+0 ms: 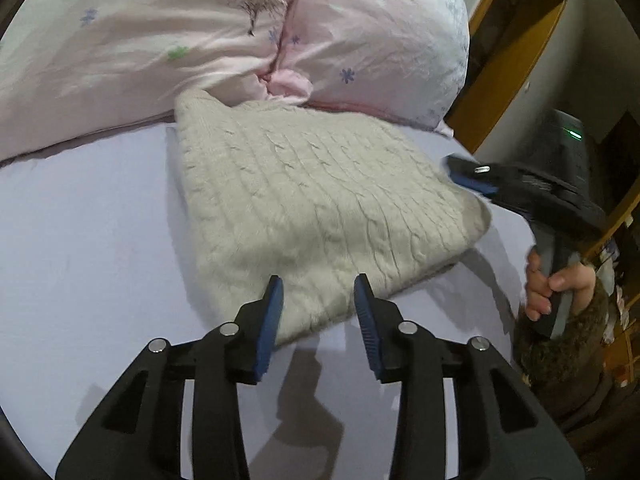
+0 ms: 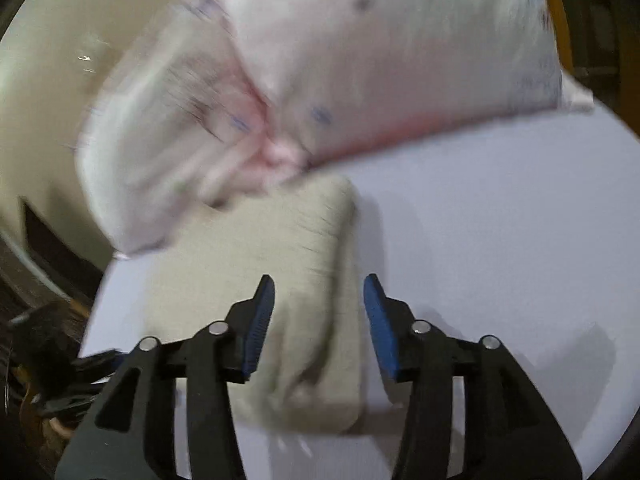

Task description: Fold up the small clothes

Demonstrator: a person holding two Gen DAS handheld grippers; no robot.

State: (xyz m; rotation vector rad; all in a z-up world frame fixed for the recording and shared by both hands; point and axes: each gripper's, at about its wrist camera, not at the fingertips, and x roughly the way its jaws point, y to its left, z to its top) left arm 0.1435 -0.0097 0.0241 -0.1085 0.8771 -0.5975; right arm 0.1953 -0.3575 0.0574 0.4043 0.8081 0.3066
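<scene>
A cream cable-knit sweater (image 1: 312, 200) lies folded into a thick rectangle on the lavender bed sheet (image 1: 88, 248). My left gripper (image 1: 319, 286) is open and empty, just above the sweater's near edge. My right gripper (image 1: 470, 176) reaches in from the right at the sweater's right edge, held by a hand (image 1: 560, 288). In the blurred right wrist view the right gripper (image 2: 319, 285) is open and empty above the sweater's (image 2: 256, 272) near end.
A pink floral duvet (image 1: 224, 32) is piled at the back, touching the sweater's far edge; it also shows in the right wrist view (image 2: 360, 64). Wooden furniture (image 1: 516, 40) stands beyond the bed's right edge. Bare sheet (image 2: 500, 220) lies right of the sweater.
</scene>
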